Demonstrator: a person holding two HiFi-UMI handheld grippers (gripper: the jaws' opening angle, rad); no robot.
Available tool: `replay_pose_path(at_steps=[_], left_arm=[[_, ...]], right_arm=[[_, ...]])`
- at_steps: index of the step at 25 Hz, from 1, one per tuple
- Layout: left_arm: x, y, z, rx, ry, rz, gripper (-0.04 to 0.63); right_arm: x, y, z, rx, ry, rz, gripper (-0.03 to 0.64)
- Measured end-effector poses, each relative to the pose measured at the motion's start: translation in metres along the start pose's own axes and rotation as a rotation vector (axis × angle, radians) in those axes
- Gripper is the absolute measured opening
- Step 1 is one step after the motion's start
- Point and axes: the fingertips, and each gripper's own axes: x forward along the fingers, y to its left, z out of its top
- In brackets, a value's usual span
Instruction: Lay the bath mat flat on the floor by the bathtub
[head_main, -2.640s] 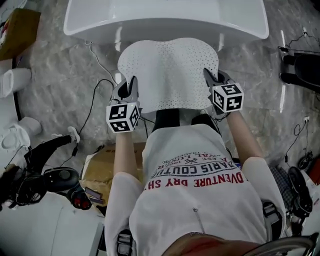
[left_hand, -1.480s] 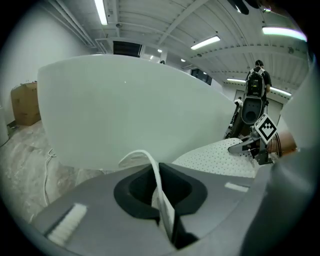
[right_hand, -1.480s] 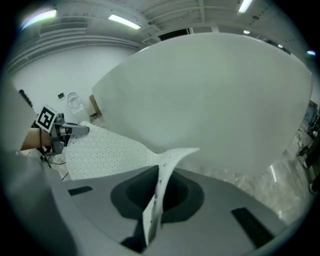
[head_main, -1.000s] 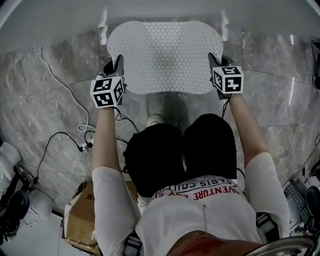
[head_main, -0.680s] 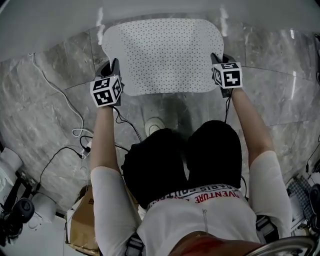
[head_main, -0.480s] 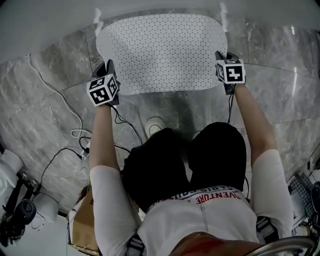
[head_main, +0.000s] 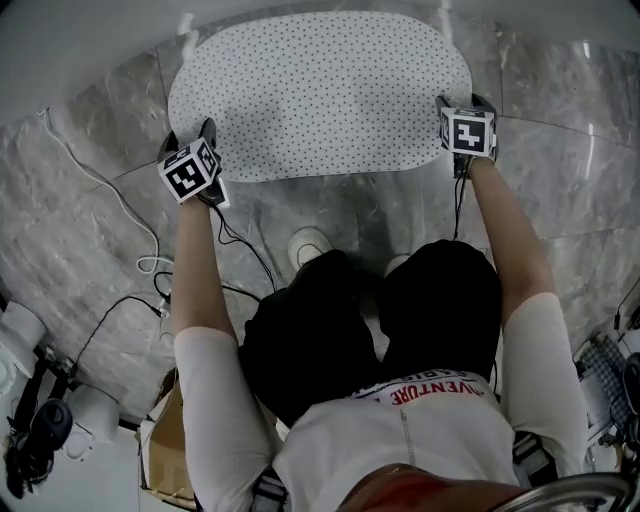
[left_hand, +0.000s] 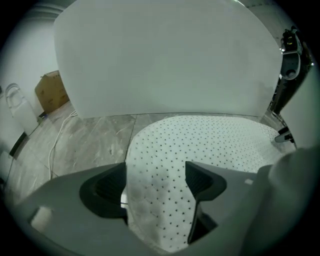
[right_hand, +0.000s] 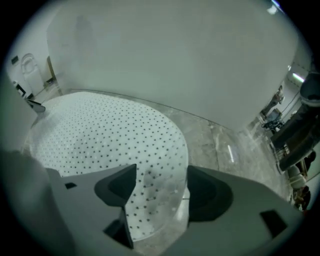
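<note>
The white bath mat (head_main: 320, 95), dotted with small holes, lies spread on the grey marble floor against the white bathtub (head_main: 100, 30). My left gripper (head_main: 207, 132) is at the mat's near left corner. Its jaws are opening and stand wide, with the corner (left_hand: 157, 200) lying loose between them. My right gripper (head_main: 463, 100) is at the near right corner. Its jaws are opening too, with that corner (right_hand: 155, 200) between them and the pads off it. The tub wall (left_hand: 165, 60) fills the background of both gripper views.
A white cable (head_main: 140, 265) snakes over the floor at the left. A cardboard box (head_main: 160, 450) sits behind the person, another box (left_hand: 52, 90) stands by the tub. The person's knees and a light shoe (head_main: 305, 245) are just behind the mat. Dark equipment (left_hand: 290, 65) stands at right.
The mat has gone down and forward toward the tub and now spreads wider on the floor. Both grippers have moved apart and forward with its corners.
</note>
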Motion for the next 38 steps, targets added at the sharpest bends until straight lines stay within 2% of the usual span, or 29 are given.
replay_pose_path(at_steps=[2,4,6,9,12,16,19,24,31,38], left_arm=[[-0.002,0.009,0.0,-0.014,-0.026,0.043,0.395],[-0.007,0.013,0.004,-0.027,-0.051,0.052,0.414],[-0.012,0.008,0.008,-0.042,-0.056,0.027,0.414],[-0.025,-0.014,0.017,-0.059,-0.052,-0.065,0.39],[-0.042,-0.035,0.035,-0.016,-0.084,-0.103,0.186],[-0.066,-0.059,0.063,0.052,-0.142,-0.115,0.016],[-0.089,-0.083,0.084,0.064,-0.17,-0.167,0.012],[-0.16,-0.119,0.136,0.074,-0.208,-0.249,0.012],[-0.312,-0.16,0.213,0.15,-0.256,-0.352,0.012],[-0.464,-0.201,0.296,0.15,-0.331,-0.424,0.011]], right_arm=[[-0.004,-0.01,0.002,-0.014,-0.013,-0.049,0.291],[-0.01,-0.011,0.006,-0.008,-0.03,-0.053,0.293],[-0.014,-0.006,0.012,0.014,-0.049,-0.018,0.293],[-0.025,0.011,0.026,0.042,-0.088,0.066,0.291],[-0.046,0.034,0.049,0.04,-0.164,0.163,0.275],[-0.082,0.05,0.082,0.015,-0.255,0.207,0.08],[-0.11,0.059,0.104,0.013,-0.311,0.256,0.016],[-0.183,0.063,0.137,-0.023,-0.364,0.281,0.011],[-0.339,0.067,0.184,-0.046,-0.418,0.328,0.011],[-0.49,0.037,0.238,-0.007,-0.514,0.366,0.011]])
